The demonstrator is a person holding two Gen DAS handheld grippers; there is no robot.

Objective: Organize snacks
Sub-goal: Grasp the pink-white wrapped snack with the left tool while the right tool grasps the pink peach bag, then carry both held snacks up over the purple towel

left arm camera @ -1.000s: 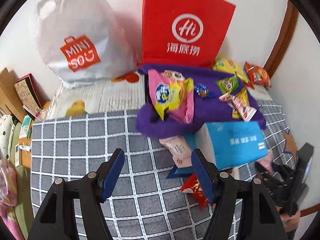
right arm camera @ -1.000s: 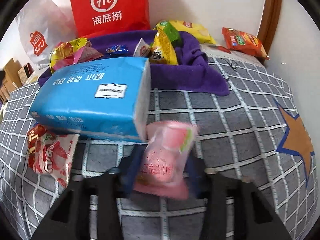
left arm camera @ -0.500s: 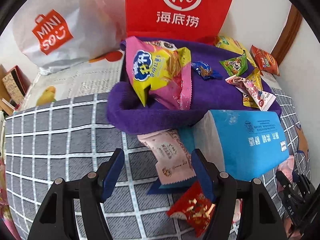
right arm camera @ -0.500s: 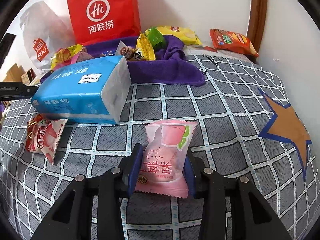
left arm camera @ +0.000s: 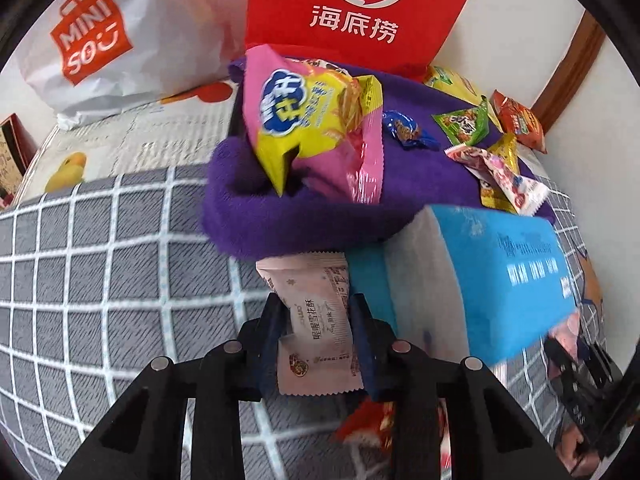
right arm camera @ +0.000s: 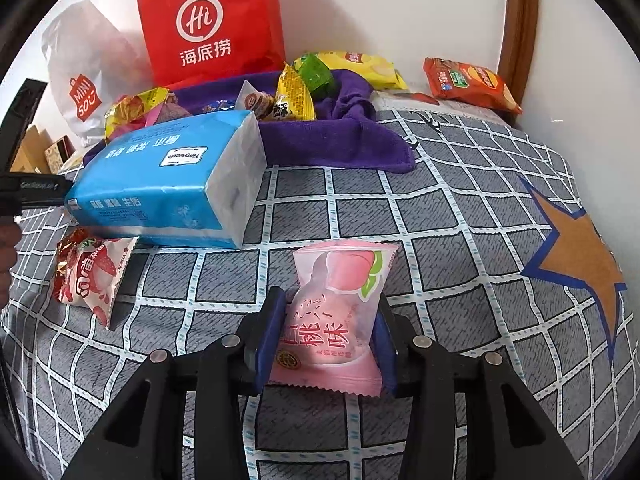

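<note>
My left gripper (left arm camera: pixel 316 312) is shut on a pale pink snack packet (left arm camera: pixel 320 320) that lies between the purple towel (left arm camera: pixel 280 220) and the blue tissue pack (left arm camera: pixel 492 276). My right gripper (right arm camera: pixel 330 312) is shut on a pink peach-flavour packet (right arm camera: pixel 336 312) just above the grey checked bedcover (right arm camera: pixel 460 208). Several snacks lie on the purple towel (right arm camera: pixel 320 140), among them a yellow-pink bag (left arm camera: pixel 316 124). A red strawberry packet (right arm camera: pixel 88 276) lies left of the right gripper.
A red paper bag (left arm camera: pixel 360 12) and a white Miniso bag (left arm camera: pixel 104 40) stand against the back wall. An orange chip bag (right arm camera: pixel 468 82) lies at the far right by the wooden frame. The blue tissue pack (right arm camera: pixel 172 184) lies across the bed.
My left gripper has moved forward and shut on the pale pink packet. My right gripper still holds the peach packet and has drawn back from the tissue pack.
</note>
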